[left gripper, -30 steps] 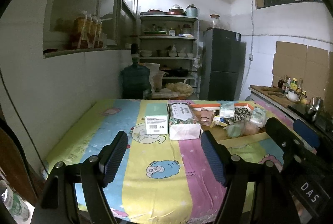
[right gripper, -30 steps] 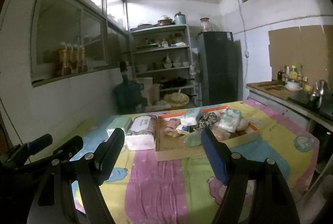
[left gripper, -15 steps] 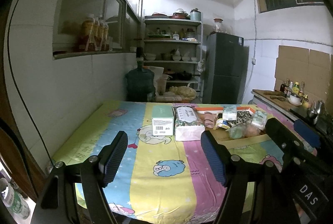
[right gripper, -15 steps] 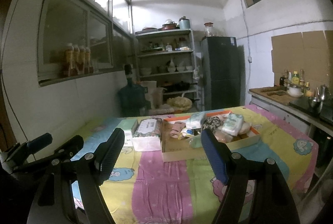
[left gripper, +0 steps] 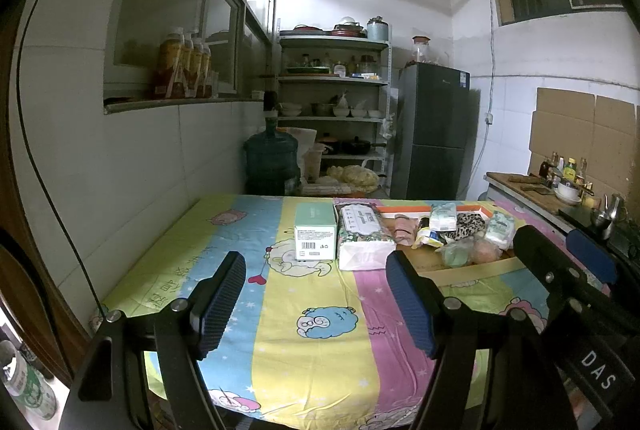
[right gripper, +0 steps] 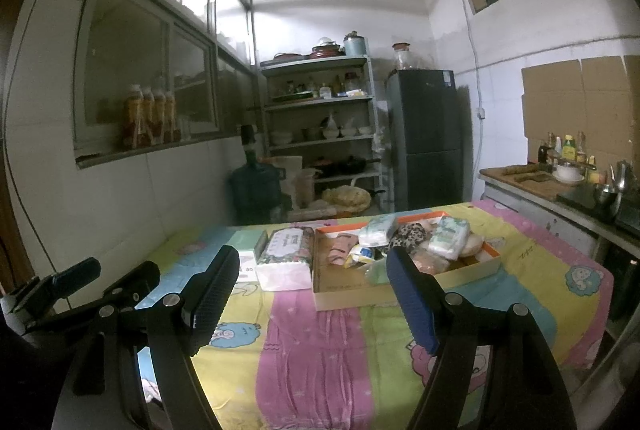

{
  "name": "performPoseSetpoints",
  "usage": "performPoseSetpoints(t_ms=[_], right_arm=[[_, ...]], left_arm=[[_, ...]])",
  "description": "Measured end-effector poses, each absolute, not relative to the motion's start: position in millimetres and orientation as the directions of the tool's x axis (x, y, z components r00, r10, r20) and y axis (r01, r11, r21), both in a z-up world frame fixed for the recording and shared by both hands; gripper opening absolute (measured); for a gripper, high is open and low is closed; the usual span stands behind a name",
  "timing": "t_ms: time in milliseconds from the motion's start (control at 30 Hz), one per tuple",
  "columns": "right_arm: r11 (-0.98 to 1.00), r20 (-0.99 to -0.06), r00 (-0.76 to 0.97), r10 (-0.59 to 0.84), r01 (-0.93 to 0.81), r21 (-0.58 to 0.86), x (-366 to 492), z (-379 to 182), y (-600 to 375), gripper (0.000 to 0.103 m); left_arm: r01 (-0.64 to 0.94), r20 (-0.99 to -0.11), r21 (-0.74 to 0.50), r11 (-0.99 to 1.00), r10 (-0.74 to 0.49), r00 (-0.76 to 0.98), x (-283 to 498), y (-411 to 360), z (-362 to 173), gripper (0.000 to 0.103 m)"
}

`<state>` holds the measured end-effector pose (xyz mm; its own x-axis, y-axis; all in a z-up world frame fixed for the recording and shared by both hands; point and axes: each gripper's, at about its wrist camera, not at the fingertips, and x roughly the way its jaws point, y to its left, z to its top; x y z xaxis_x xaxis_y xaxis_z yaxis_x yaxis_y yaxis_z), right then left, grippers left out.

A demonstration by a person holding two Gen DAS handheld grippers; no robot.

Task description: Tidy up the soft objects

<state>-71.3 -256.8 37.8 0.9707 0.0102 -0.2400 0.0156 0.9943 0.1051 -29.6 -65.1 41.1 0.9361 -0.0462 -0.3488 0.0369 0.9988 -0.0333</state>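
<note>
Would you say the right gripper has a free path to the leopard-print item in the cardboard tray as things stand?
Probably yes. The right gripper is open and empty, the leopard-print item lies on top of the pile in the open cardboard tray, and only bare tablecloth lies between. Neighbouring packets crowd it, though.

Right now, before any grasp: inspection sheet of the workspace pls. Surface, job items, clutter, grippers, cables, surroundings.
Surface: table under a striped cartoon cloth.
Job items: soft packs heaped in a cardboard tray; tissue pack and green box beside it on the cloth.
Clutter: nothing seen on the near cloth.
Grippers: left gripper open, empty, above the near edge; right gripper open, empty.
Cables: one black cable down the left wall.
Surroundings: shelf rack, fridge, water jug, counter with bottles.
</note>
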Motion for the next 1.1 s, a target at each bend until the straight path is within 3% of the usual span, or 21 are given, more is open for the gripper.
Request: performPoseSetpoints(t_ms=[1100], right_arm=[[0.995,-0.235,0.972,0.008,0.016,0.101,-70.9,38.9,-257.1,0.077]], left_arm=[[0.037,-0.348,-0.032,0.999,-0.046,0.936,-29.7,-65.0,41.0,0.072]])
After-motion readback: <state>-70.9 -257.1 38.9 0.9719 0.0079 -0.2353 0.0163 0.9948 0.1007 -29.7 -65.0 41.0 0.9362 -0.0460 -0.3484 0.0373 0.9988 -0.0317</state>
